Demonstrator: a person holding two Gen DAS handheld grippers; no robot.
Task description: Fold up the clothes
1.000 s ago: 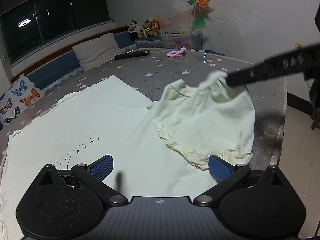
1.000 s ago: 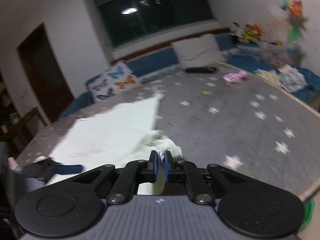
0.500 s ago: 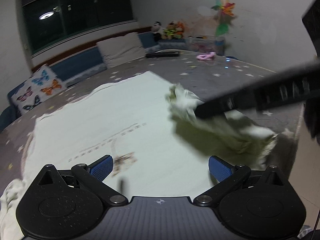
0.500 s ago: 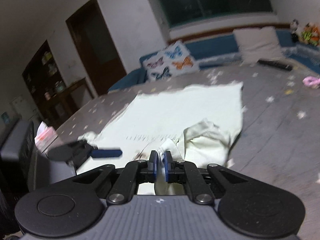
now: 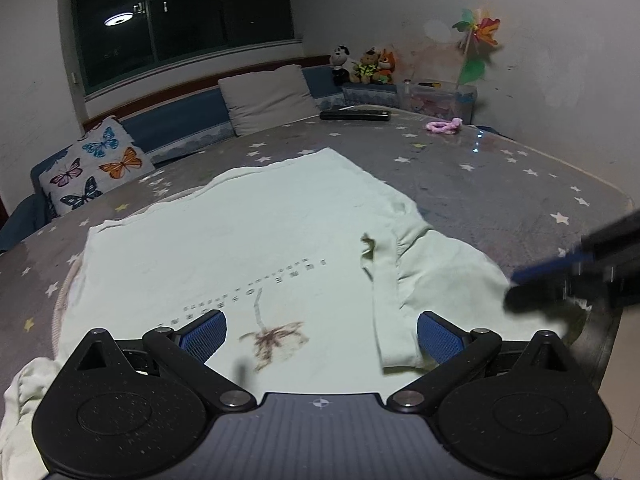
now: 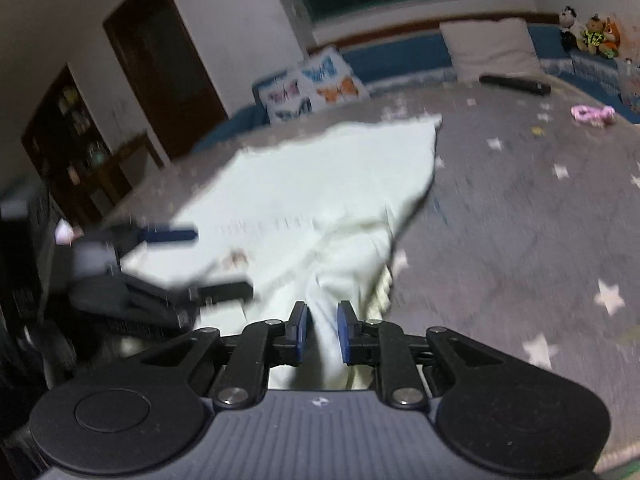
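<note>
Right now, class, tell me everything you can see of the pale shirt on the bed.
The shirt is pale, mint-tinted soft cloth, spread nearly flat on the grey star-print bed cover. It bears a line of small dark lettering and a brownish drawn motif. Its right sleeve is folded in over the body, lace-edged at the cuff. The right gripper is opening with sleeve cloth between its pads; the left gripper hangs open above.

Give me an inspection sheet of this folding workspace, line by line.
Surface: grey star-print mat.
Job's things: pale T-shirt spread flat, right sleeve folded inward.
Clutter: pink item, black remote.
Grippers: left gripper open, over the shirt; right gripper opening, sleeve cloth between its jaws.
Cables: nothing seen.
Surroundings: butterfly pillow, grey cushion, plush toys, pinwheel, dark window.
</note>
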